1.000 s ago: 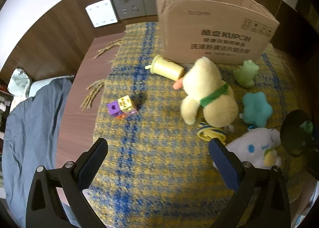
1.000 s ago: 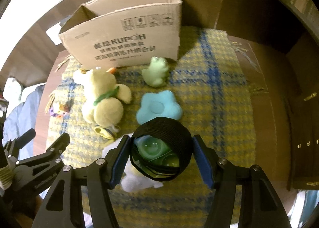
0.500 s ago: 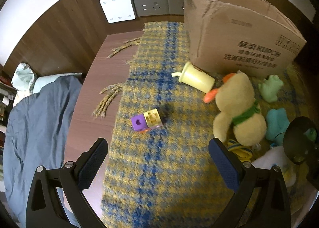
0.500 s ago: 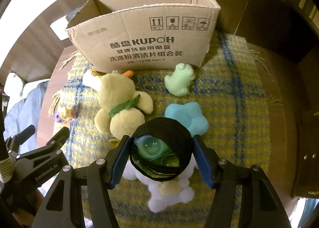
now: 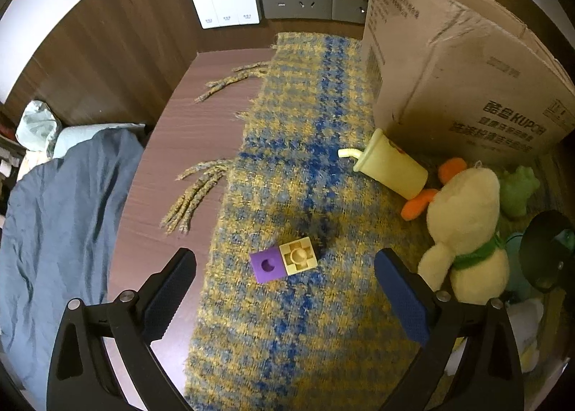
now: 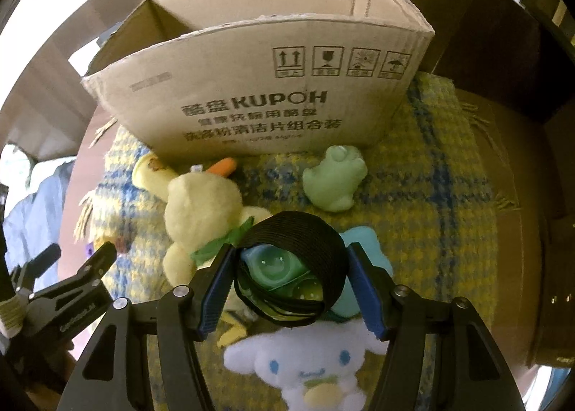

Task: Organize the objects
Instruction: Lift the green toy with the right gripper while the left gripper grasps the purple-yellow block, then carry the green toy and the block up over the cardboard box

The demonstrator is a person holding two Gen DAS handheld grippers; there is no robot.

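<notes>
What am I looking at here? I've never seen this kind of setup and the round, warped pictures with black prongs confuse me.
No robot: a person holds one two-finger gripper in each hand, each carrying a fisheye camera that looks along its fingers. In the left view, the left gripper is open and empty above a purple and yellow block pair on a plaid blanket. In the right view, the right gripper is shut on a black-banded green toy. Below lie a yellow plush duck, a green frog, a white plush dog, and a yellow cup. Behind stands an open cardboard box.
</notes>
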